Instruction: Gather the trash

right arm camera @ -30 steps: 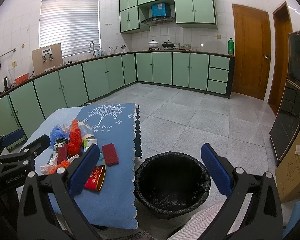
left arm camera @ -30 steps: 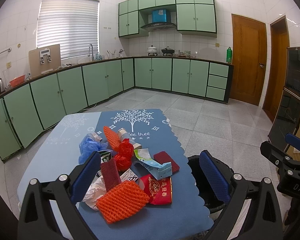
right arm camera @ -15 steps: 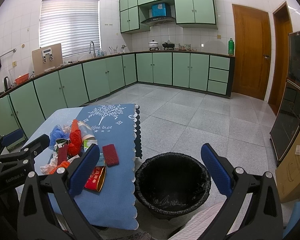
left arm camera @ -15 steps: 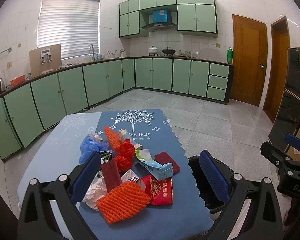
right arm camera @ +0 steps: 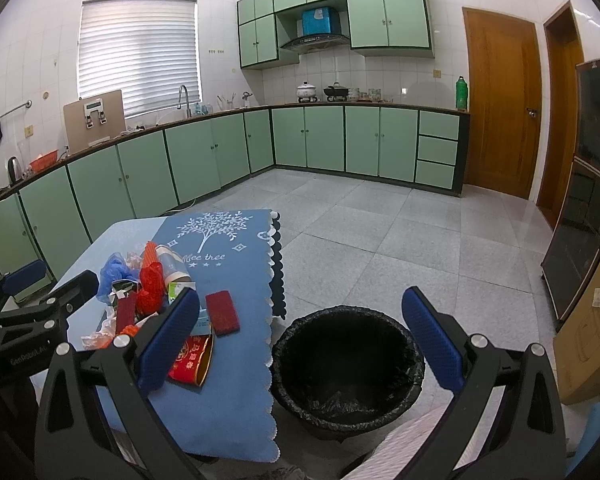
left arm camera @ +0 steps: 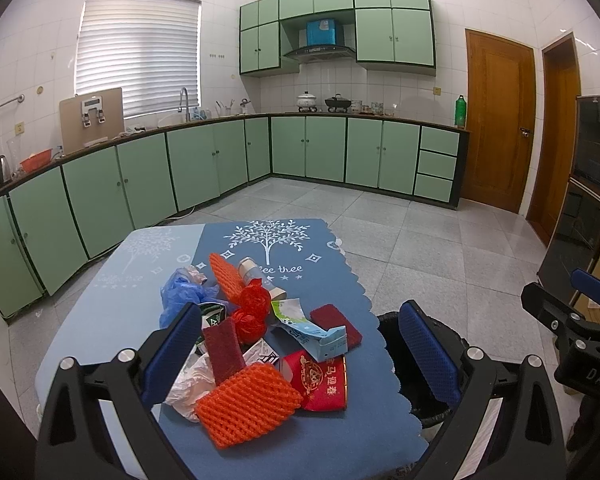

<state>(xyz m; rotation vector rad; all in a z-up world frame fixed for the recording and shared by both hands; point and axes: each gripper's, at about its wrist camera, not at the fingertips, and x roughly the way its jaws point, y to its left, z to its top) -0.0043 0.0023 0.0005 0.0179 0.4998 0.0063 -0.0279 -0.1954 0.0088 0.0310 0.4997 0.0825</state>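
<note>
Left wrist view: the left gripper (left arm camera: 300, 348) is spread wide, blue-padded fingers (left arm camera: 172, 354) gripping nothing, held above a pile of trash. The round black bin lined with a black plastic bag (left arm camera: 408, 344) stands on the floor just beside the table's right edge; its contents cannot be seen from here. The trash lies on a table covered by a blue cloth with a scalloped edge (left arm camera: 340, 436): an orange foam net sleeve (left arm camera: 248, 402), a red printed packet with gold Chinese characters (left arm camera: 320, 380), a light blue and white carton (left arm camera: 320, 338), a dark red rectangular pad (left arm camera: 336, 324), a crumpled blue plastic bag (left arm camera: 180, 294), a crumpled red mesh bundle (left arm camera: 254, 308) and a white plastic bag (left arm camera: 190, 384). The cloth bears a white tree motif and lettering of which "thee" can be read. The right gripper (left arm camera: 580, 320) appears at the far right; a label on it begins "DAS".

Right wrist view: the right gripper (right arm camera: 300, 336) is likewise fully spread and empty, held above the bin (right arm camera: 348, 364). The bin holds only its black liner. The cloth-covered table (right arm camera: 236, 400) sits left of the bin. Green cabinets (right arm camera: 320, 140) run along white-tiled walls over a grey tiled floor (right arm camera: 400, 240); two wooden doors (right arm camera: 500, 108) stand at right. The left gripper's body reads "GenRobot.AI".
</note>
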